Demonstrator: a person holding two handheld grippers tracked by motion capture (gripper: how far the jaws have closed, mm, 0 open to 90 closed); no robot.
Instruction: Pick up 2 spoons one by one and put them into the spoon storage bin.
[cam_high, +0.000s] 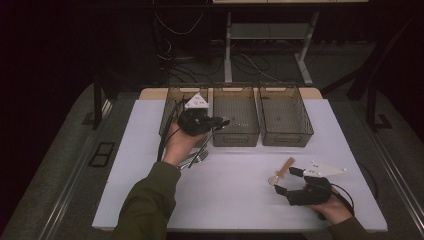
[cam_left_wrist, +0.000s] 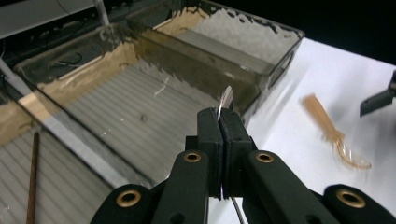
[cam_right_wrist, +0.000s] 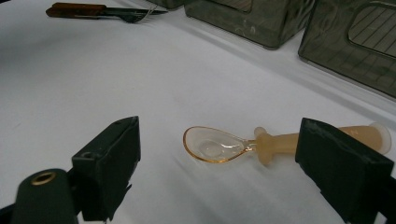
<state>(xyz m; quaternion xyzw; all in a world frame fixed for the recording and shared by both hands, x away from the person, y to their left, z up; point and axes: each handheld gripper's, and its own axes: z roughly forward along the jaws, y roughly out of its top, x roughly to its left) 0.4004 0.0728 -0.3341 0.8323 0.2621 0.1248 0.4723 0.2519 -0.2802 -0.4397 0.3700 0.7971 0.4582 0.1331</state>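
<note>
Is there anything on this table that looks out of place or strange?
Nothing stands out. The left gripper holds a thin metal utensil near the bins; the amber spoon lies flat between the open right gripper jaws.

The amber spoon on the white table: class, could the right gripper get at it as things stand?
Probably yes. The right gripper is open, the amber spoon lies flat between its jaws, and nothing lies across it.
</note>
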